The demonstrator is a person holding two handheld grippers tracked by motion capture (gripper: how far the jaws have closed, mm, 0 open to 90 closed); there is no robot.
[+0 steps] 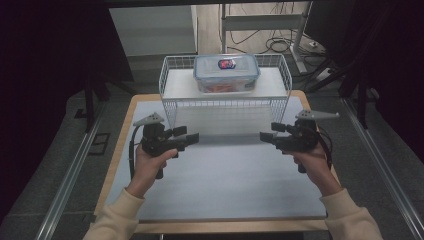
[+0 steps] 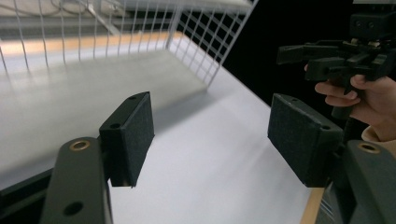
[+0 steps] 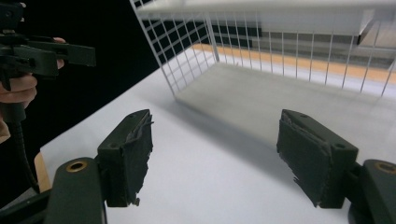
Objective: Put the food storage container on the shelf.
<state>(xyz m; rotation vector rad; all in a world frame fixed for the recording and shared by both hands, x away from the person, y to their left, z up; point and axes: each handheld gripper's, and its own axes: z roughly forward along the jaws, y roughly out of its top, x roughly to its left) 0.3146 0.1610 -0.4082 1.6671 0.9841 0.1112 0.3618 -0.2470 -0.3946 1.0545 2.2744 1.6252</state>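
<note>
A clear lidded box [image 1: 226, 72] with a blue rim and a red-and-blue sticker stands on top of a white wire rack [image 1: 225, 105] at the back of the table. In front of the rack a person holds both grippers above the white mat [image 1: 225, 175], tips facing each other. My left gripper [image 1: 192, 137] [image 2: 210, 130] is open with nothing between its pads. So is my right gripper [image 1: 265, 136] [image 3: 215, 149], whose pads look frayed. In each gripper view the other gripper shows farther off: the right gripper [image 2: 294, 60], the left gripper [image 3: 70, 53]. The rack [image 2: 196, 42] [image 3: 187, 51] rises just beyond both.
The mat lies on a wooden tabletop [image 1: 117, 165] whose edge shows at the left, right and front. The space under the rack's shelf is open toward the front. Dark curtains flank the table, metal rails [image 1: 70, 175] run along the floor, and cables [image 1: 280, 42] lie behind.
</note>
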